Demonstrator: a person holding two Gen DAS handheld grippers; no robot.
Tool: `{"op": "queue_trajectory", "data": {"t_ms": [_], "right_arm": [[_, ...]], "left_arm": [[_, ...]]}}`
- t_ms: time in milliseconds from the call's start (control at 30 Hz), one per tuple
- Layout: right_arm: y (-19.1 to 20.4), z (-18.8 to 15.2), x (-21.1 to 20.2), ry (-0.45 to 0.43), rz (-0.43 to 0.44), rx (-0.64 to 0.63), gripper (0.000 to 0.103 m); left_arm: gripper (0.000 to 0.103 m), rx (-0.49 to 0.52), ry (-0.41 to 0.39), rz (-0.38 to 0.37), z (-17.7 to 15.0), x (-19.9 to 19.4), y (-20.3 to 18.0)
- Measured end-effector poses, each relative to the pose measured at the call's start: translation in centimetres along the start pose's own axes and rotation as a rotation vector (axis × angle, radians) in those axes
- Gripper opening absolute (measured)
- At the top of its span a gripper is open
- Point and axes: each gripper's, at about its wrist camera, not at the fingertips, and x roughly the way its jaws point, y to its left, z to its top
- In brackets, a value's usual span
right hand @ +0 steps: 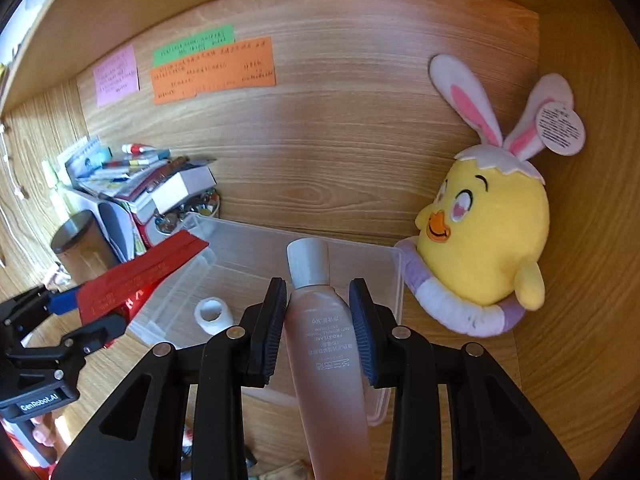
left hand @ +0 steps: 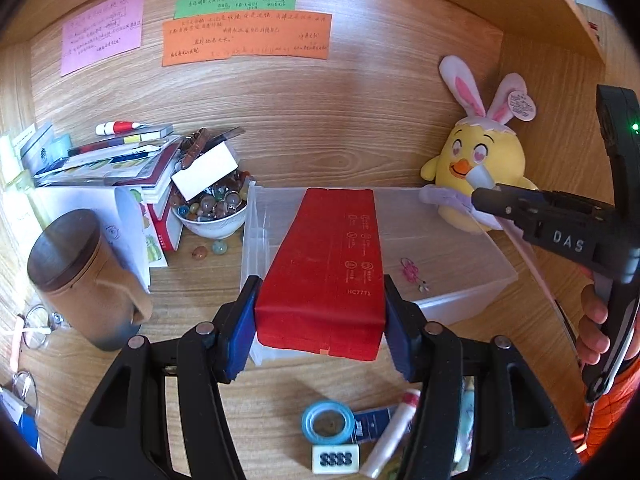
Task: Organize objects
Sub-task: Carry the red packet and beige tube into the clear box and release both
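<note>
Left claw (left hand: 320,316) — a red box (left hand: 332,264) is pinched between its blue pads, held over the clear plastic bin (left hand: 472,280). Right claw (right hand: 320,320) — a pink tube (right hand: 324,340) is clamped, cap forward, above the same bin. Beyond, a yellow chick plush (right hand: 484,248) is propped on the wooden surface (left hand: 200,288).

A home study desk, set into a wooden alcove

We see wood-grain panels (right hand: 340,152) behind and to the side, with handwritten paper notes (left hand: 246,38) in pink, green and orange stuck to the back. On the desk top (left hand: 200,280) sit a yellow plush chick (right hand: 486,236) with rabbit ears, a leaning stack of books (left hand: 116,164), a bowl of glass marbles (left hand: 212,208), a lidded brown canister (left hand: 80,272) and a clear plastic bin (right hand: 394,280): a private, cluttered desk.
</note>
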Motion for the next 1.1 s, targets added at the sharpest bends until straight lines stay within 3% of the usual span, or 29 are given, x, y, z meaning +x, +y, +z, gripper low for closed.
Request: {"op": "queue_trajectory", "data": {"t_ms": [633, 800, 1100], "right_arm": [[4.4, 1.7, 7.0, 0.087, -0.016, -0.235, 0.03], [5.1, 1.2, 8.5, 0.144, 0.028, -0.268, 0.03], [6.0, 0.4, 11.1, 0.242, 0.025, -0.305, 0.03]], "left_arm": [[0.056, -0.007, 0.118, -0.006, 1.7, 6.3, 0.8], [0.057, -0.01, 0.124, -0.027, 1.4, 6.7, 0.8], [0.057, 0.016, 0.14, -0.028, 1.5, 6.8, 0.2]]}}
